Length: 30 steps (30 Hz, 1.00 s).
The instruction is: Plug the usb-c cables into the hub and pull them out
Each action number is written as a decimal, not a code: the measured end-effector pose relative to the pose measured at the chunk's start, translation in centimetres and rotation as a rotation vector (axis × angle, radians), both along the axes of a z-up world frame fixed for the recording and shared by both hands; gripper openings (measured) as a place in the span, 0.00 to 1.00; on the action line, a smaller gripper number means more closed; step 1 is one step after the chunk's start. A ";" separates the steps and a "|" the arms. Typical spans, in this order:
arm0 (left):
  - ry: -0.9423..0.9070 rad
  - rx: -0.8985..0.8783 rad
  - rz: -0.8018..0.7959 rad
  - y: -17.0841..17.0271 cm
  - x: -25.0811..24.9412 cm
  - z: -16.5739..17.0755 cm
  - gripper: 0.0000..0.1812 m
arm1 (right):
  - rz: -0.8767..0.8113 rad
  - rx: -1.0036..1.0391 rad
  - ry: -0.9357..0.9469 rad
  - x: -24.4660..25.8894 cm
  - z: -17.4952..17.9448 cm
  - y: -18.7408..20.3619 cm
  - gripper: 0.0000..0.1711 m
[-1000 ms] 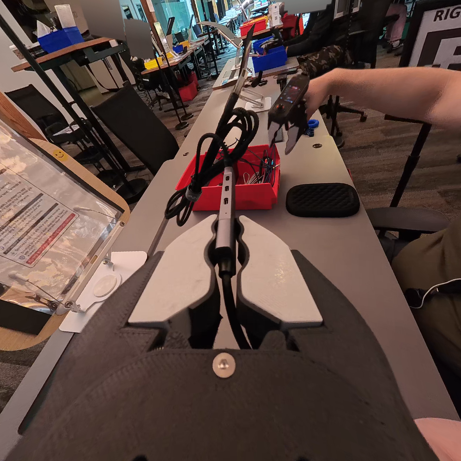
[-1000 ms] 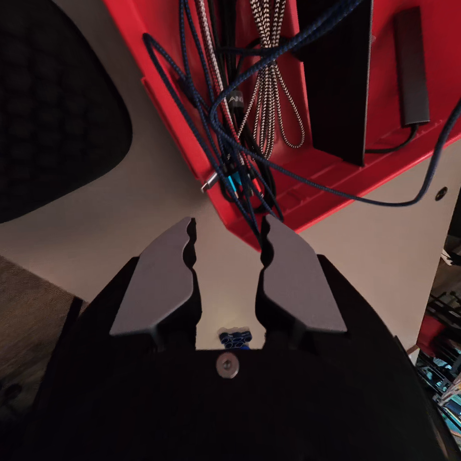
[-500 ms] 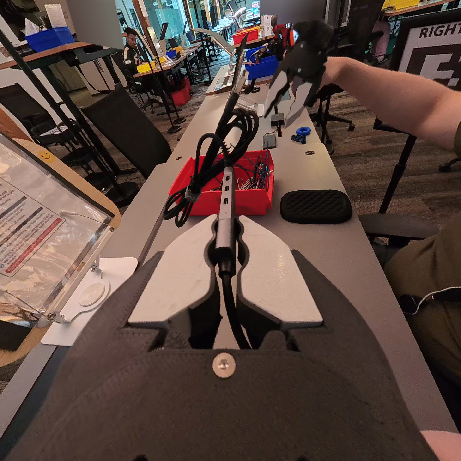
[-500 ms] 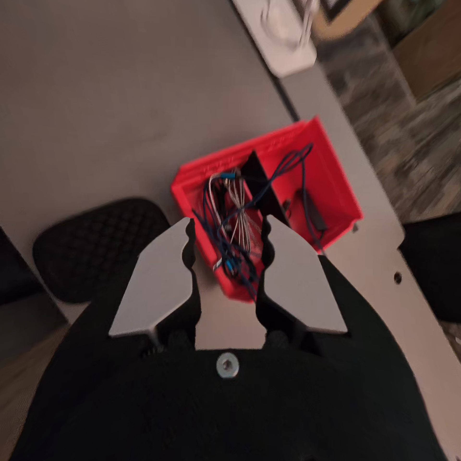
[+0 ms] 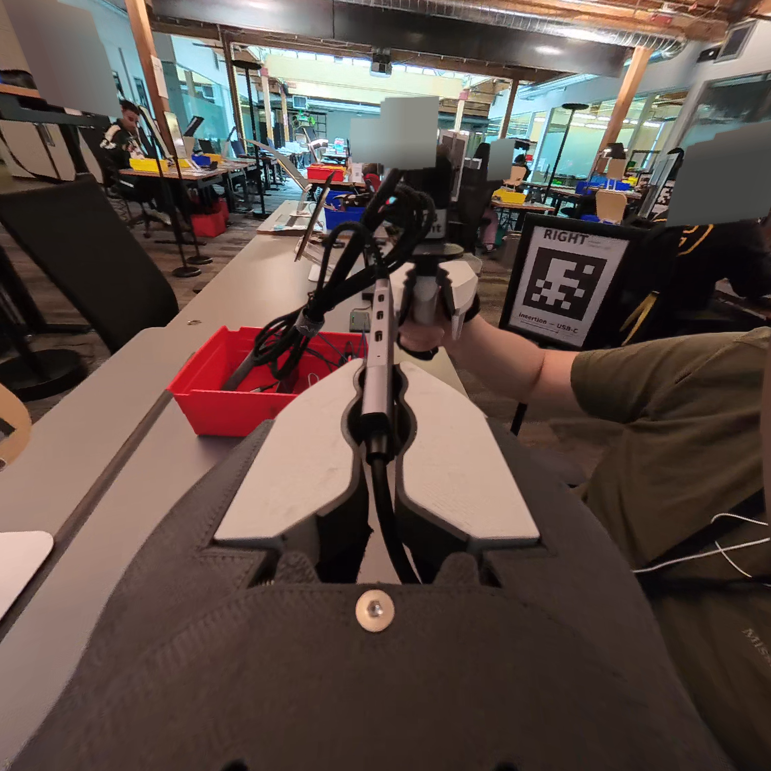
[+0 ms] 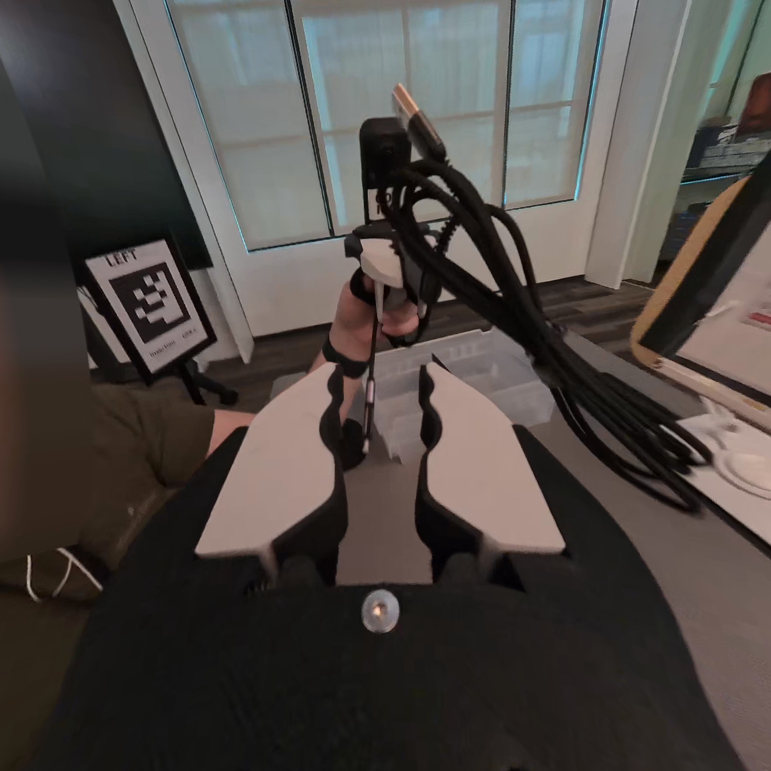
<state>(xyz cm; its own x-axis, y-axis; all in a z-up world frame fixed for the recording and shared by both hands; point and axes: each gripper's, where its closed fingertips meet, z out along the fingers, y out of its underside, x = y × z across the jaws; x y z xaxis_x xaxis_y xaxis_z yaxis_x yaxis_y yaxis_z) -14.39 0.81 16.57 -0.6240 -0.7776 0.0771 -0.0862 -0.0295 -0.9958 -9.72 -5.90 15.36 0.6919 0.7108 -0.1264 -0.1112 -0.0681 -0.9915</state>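
Right view was blurry, red bin not visible there. L gripper (image 5: 377, 411) stayed clamped on the hub (image 5: 380, 354), held up over the table's (image 5: 104, 438) near edge, its black cable (image 5: 333, 288) bundle dangling. R gripper (image 6: 379, 411), fingers apart and empty, had left the red bin (image 5: 233, 400) and faced the hub. Bin had loose cables; plugs hard to make out.

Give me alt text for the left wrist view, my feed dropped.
The left gripper is shut on a slim grey hub, held up over a grey table, its black bundled cable looping above a red bin. The right gripper, hand-held, faces it from just beyond.
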 end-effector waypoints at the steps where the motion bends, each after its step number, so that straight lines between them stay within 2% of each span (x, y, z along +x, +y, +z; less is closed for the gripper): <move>1: 0.011 0.001 -0.001 0.0 0.3 -0.3 0.05 | 0.021 -0.006 0.024 -0.7 0.0 0.9 0.21; 4: 0.042 0.009 0.011 0.0 1.1 -1.0 0.05 | -0.038 -0.014 0.043 -0.4 -0.3 3.9 0.20; 12: 0.076 0.008 0.055 1.4 2.1 -2.0 0.05 | 0.078 -0.044 0.271 1.6 -0.4 6.5 0.12; 15: 0.088 0.017 0.065 1.7 2.4 -2.3 0.05 | 0.132 -0.080 0.288 1.5 -0.6 6.8 0.06; 27: 0.165 0.043 0.089 2.1 3.3 -4.0 0.05 | 0.130 -0.080 0.253 2.4 -2.2 7.5 0.05; 30: 0.162 0.023 0.084 1.7 3.5 -3.6 0.05 | 0.133 -0.061 0.270 2.7 -1.7 7.0 0.05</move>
